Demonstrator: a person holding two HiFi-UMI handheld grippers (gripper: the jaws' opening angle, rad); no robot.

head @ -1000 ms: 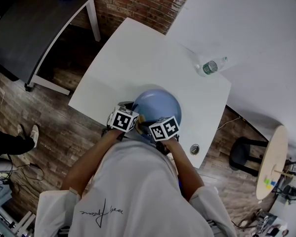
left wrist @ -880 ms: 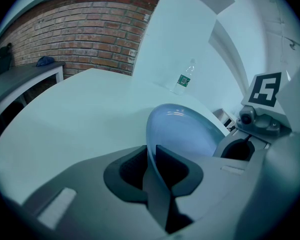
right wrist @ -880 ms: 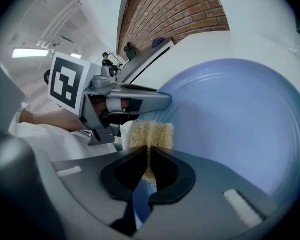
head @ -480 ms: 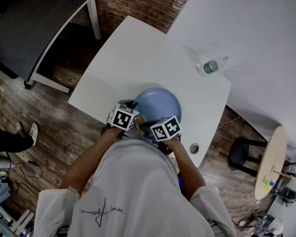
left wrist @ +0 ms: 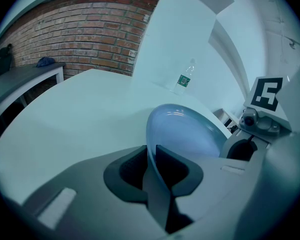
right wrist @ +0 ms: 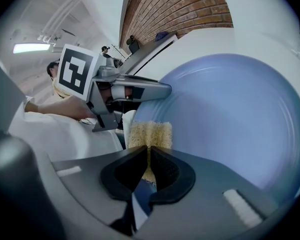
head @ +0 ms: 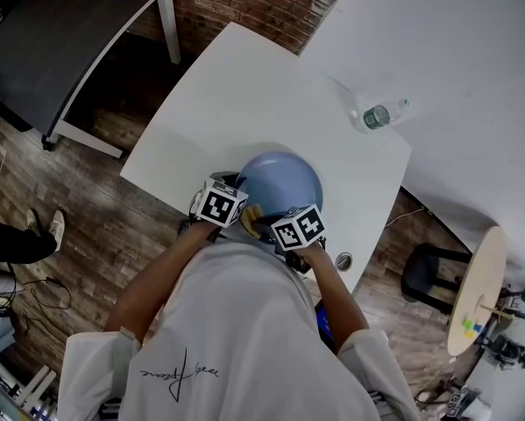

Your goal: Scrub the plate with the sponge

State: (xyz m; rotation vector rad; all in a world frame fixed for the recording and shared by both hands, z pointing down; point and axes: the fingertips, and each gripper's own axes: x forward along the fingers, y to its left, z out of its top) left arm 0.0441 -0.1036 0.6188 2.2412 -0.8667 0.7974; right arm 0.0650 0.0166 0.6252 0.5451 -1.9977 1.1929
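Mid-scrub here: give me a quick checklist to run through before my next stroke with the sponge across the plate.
1. Left gripper clamped on the plate rim: ok.
2. Right gripper shut on the sponge: ok.
3. The sponge set against the plate's face near its rim: ok, it looks to be in contact.
4. Room across the plate for the stroke: ok, its face is bare.
5. Bottle apart from the plate on the table: ok.
6. Dirt left on the plate: cannot tell.
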